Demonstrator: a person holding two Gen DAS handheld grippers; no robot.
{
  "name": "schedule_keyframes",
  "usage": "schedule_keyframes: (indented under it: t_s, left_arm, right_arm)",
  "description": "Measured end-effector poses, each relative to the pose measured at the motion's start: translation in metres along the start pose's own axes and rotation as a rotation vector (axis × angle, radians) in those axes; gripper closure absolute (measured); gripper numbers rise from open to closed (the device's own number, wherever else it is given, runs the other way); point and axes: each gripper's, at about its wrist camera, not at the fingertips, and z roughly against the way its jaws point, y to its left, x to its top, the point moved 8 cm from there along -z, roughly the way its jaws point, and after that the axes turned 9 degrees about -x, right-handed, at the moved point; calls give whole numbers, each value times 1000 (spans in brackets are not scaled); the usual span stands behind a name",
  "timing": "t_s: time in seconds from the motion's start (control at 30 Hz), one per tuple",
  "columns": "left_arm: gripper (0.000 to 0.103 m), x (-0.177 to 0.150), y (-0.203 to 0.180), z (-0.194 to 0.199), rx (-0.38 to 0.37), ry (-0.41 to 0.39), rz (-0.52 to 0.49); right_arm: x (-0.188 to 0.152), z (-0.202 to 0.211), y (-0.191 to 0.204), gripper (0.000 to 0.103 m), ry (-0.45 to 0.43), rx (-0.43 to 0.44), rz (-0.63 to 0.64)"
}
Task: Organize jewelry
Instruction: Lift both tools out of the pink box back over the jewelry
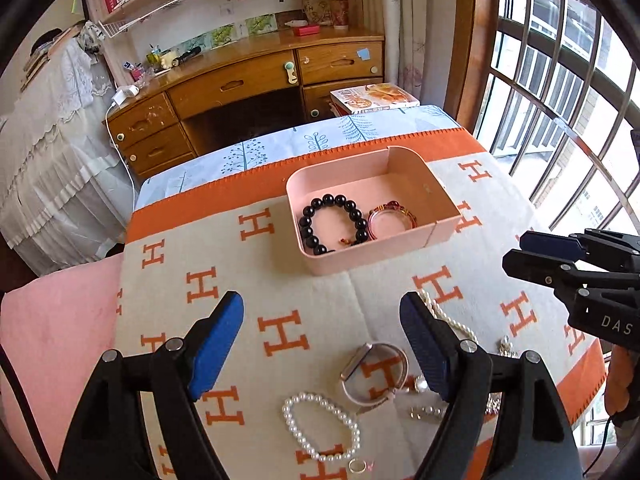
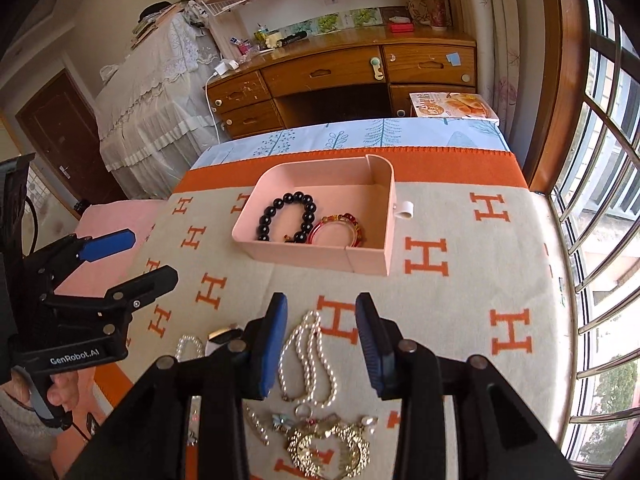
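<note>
A pink box sits on the H-patterned cloth and holds a black bead bracelet and a red bangle. My left gripper is open and empty above a silver bangle and a pearl bracelet. My right gripper is open and empty over a pearl necklace, with a gold chain piece and small earrings nearer the camera. The pearl necklace also shows by the left gripper's right finger.
The cloth covers a small table with pink bedding at the left. A wooden desk stands behind, a book at the table's far edge, barred windows on the right. A small ring lies near the front.
</note>
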Motion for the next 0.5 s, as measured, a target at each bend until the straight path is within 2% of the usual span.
schedule_keyframes:
  t_s: [0.27, 0.5]
  left_arm:
    - [24, -56, 3, 23, 49, 6, 37]
    - [24, -111, 9, 16, 39, -9, 172]
  right_arm:
    - [-44, 24, 15, 67, 2, -12, 55]
    - [-89, 13, 12, 67, 60, -54, 59]
